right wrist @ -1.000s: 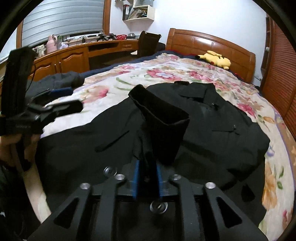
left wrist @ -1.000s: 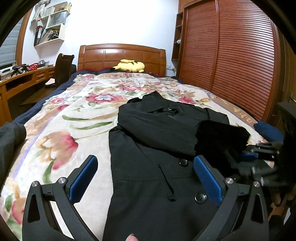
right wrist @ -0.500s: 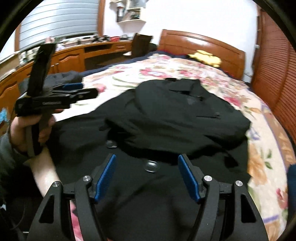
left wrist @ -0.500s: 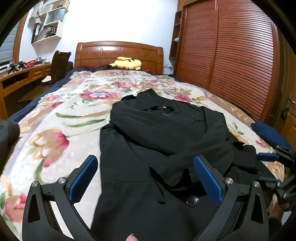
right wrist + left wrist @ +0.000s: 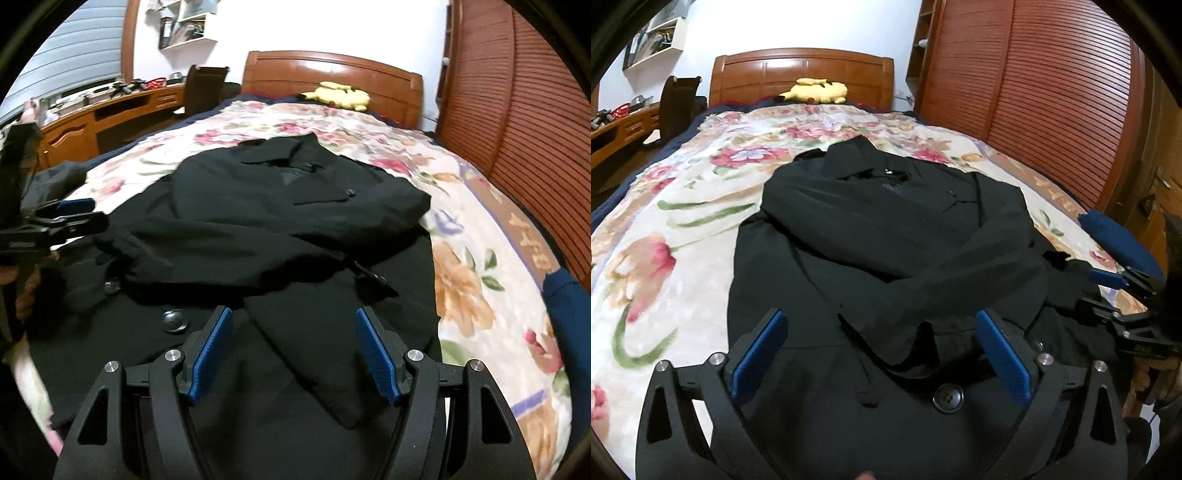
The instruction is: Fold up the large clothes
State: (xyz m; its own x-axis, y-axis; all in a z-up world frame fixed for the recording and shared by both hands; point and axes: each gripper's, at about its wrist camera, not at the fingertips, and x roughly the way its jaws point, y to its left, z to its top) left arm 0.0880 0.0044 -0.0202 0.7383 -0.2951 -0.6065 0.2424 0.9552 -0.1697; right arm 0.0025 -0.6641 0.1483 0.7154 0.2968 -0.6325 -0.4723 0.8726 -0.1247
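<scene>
- Left wrist view: black coat [image 5: 886, 236] lies flat on the bed [image 5: 683, 229], collar toward the headboard [image 5: 801, 74], hem toward the camera. Both sleeves are crossed over the chest.
- Reads as sleeve-fold done; the lengthwise fold of the body is not yet done.
- Left gripper [image 5: 882, 358] spread wide, nothing between the blue pads, tilted down and hovering over the lower front just above a button [image 5: 947, 397]. No contact that I can see.
- Right gripper [image 5: 1108, 291] shows at the right edge, near the coat's right side; from here I cannot tell whether it touches cloth.
- Right wrist view: same coat [image 5: 295, 229], sleeve cuff [image 5: 314, 354] lying diagonally between and just ahead of the fingers.
- Right gripper [image 5: 293, 354] is parted with the pads clear of the cuff, gripping nothing. Pointed down at the coat's lower half.
- Left gripper [image 5: 70, 218] visible at the left edge, held in a hand [image 5: 22, 284], over the coat's left margin.
- Next move, my guess: both grippers drop to the hem corners, pinch the cloth, and carry the hem up toward the collar.
- Needs a matched grip on both corners and an even lift, or the crossed sleeves get dragged out of place.
- Heavy cloth, so a shallow pinch may slip. Hem edge itself is out of frame below both cameras.
</scene>
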